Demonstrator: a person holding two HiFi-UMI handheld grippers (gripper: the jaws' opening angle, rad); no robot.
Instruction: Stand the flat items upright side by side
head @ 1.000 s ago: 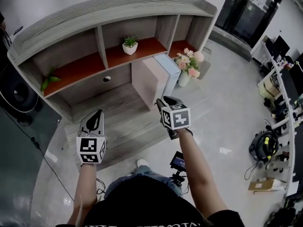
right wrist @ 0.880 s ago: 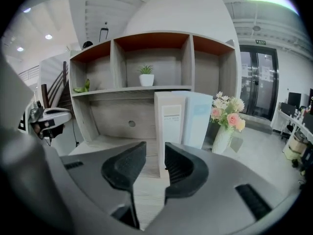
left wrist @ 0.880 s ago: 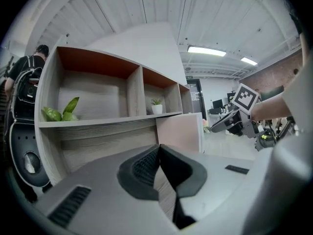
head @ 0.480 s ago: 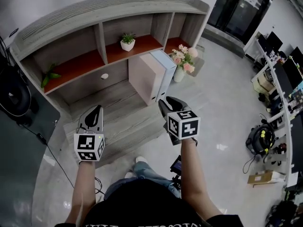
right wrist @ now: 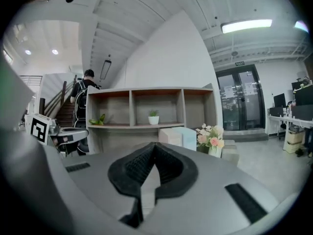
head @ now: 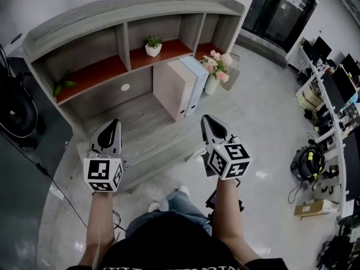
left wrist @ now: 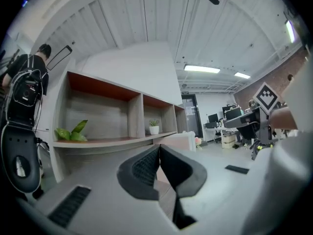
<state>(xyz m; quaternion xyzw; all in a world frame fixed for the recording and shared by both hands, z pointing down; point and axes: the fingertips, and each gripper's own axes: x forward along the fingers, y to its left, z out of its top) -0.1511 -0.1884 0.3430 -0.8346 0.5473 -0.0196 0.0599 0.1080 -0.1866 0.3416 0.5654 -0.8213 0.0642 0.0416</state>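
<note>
Two flat boxes stand upright side by side on the low wooden ledge of the shelf unit (head: 135, 125): a pink one (head: 171, 89) and a light blue one (head: 197, 82) to its right. My right gripper (head: 209, 124) hovers in front of them, well apart. Its jaws have just been closing and are shut with nothing between them. My left gripper (head: 111, 129) hangs over the ledge's left part, also shut and empty. In the right gripper view the pink box (right wrist: 170, 134) and the blue box (right wrist: 193, 136) show beyond the closed tips (right wrist: 155, 146).
A vase of flowers (head: 217, 72) stands just right of the blue box. A small potted plant (head: 153, 45) and a leafy plant (head: 63, 85) sit on the red shelf. A black speaker (head: 17, 114) is at left. A person with a backpack (left wrist: 29, 77) stands beyond.
Both grippers have drawn back from the shelf towards me and risen. The right gripper has come away from the boxes and its jaws have closed. The boxes stay standing.
</note>
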